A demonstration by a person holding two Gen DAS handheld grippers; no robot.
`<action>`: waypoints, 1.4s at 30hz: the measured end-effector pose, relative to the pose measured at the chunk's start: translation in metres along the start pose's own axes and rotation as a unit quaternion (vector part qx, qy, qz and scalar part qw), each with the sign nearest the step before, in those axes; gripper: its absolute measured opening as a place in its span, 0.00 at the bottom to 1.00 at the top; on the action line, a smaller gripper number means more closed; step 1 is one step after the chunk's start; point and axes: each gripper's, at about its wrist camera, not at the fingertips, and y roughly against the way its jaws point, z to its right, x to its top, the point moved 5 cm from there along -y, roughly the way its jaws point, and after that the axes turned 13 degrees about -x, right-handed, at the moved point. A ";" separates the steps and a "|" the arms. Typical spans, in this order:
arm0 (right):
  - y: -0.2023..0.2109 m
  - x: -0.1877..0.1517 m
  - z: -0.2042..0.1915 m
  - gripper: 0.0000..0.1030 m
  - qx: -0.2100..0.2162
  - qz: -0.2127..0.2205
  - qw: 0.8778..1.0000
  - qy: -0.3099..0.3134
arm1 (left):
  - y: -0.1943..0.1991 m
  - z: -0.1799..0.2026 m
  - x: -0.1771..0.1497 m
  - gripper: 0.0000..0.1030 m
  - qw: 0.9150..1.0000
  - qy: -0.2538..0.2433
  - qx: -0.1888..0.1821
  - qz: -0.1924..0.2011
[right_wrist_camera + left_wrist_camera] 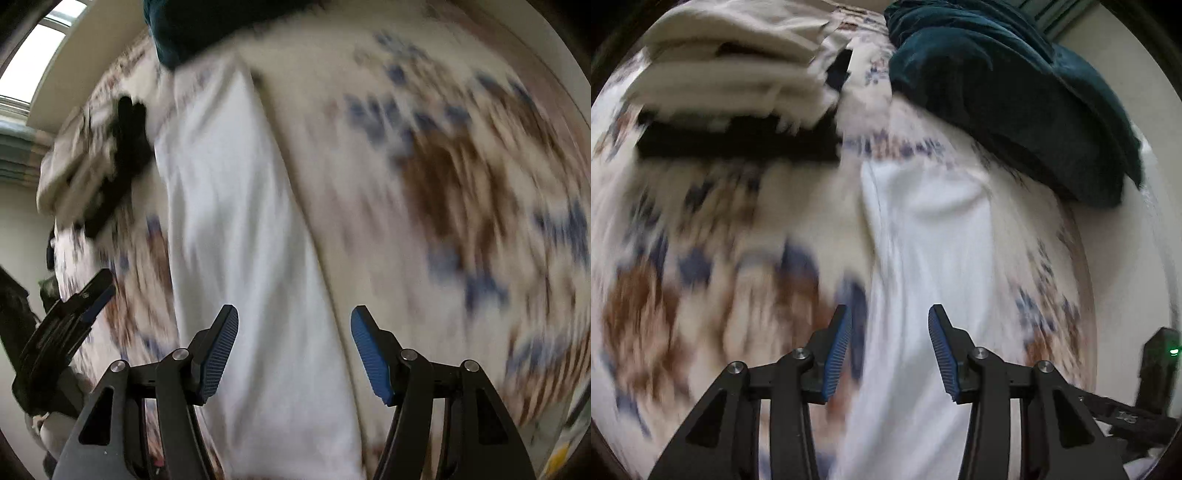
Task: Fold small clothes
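No text or labels can be read.

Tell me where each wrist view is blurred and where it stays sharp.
Left wrist view: the patterned bedspread smears with motion blur, the white garment is soft, the left hand-held gripper crisp. Right wrist view: bedspread and garment streak more heavily; the right hand-held gripper stays sharp, and the window is blown out.

One white garment (923, 258), laid out long. One stack of folded clothes (738, 92), cream over black; layers too blurred to count. One dark teal cushion (1015, 92). One floral bedspread (701, 277). Two grippers.
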 end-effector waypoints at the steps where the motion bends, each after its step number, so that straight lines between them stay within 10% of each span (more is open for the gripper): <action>1: -0.004 0.027 -0.008 0.64 0.002 0.013 1.000 0.007 | -0.013 -0.002 0.017 0.39 1.000 -0.005 0.001 0.001; 11: -0.074 0.219 -0.054 0.64 0.010 0.021 0.999 0.036 | -0.123 -0.026 0.102 0.34 0.999 -0.017 0.030 -0.023; 14: -0.103 0.246 -0.065 0.64 0.027 0.010 0.999 0.028 | -0.137 -0.028 0.108 0.09 0.999 -0.032 0.034 -0.027; 19: -0.135 0.270 -0.082 0.63 0.061 0.004 0.998 0.023 | -0.133 -0.017 0.118 0.01 0.996 -0.077 0.036 0.010; 21: -0.134 0.272 -0.086 0.11 0.054 0.024 0.998 0.036 | -0.124 -0.012 0.127 0.01 0.996 -0.082 0.029 0.033; 24: -0.128 0.272 -0.092 0.05 0.035 0.060 0.996 0.053 | -0.122 -0.014 0.140 0.02 0.997 -0.067 0.016 0.033; 29: -0.123 0.274 -0.089 0.05 0.020 0.063 0.997 0.049 | -0.113 -0.024 0.141 0.06 1.000 -0.014 -0.015 0.021; 32: -0.126 0.275 -0.091 0.07 0.063 0.025 0.997 0.046 | -0.116 -0.025 0.131 0.30 1.000 -0.012 -0.020 0.008; 36: -0.126 0.275 -0.094 0.51 0.070 0.022 0.996 0.054 | -0.130 -0.033 0.122 0.33 1.000 -0.006 0.018 -0.011; 42: -0.138 0.271 -0.102 0.51 0.066 0.016 0.995 0.070 | -0.141 -0.040 0.114 0.29 1.000 0.022 -0.008 0.005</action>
